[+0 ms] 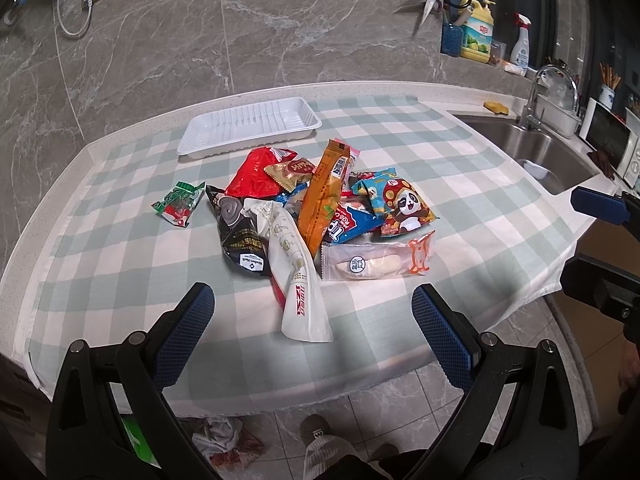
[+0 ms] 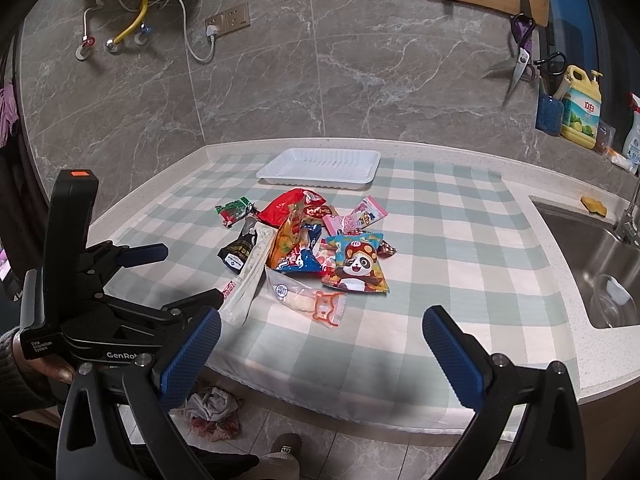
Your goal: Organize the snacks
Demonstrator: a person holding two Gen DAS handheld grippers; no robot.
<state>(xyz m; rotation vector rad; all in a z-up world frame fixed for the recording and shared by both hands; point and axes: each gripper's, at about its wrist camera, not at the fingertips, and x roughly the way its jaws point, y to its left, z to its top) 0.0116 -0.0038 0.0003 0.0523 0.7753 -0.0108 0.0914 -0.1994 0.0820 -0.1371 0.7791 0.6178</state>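
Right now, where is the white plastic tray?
The white plastic tray sits empty at the far side of the checked tablecloth, near the wall, just beyond the snack pile, closest to the red packet.

The left gripper (image 1: 313,332) hangs level off the tabletop's near edge, its jaws spread wide with nothing between them. The right gripper (image 2: 321,354) sits beside it at the same near edge, jaws equally wide and bare. A sleeved hand (image 2: 48,368) grips the left gripper's body from behind. The 2 tools are apart.
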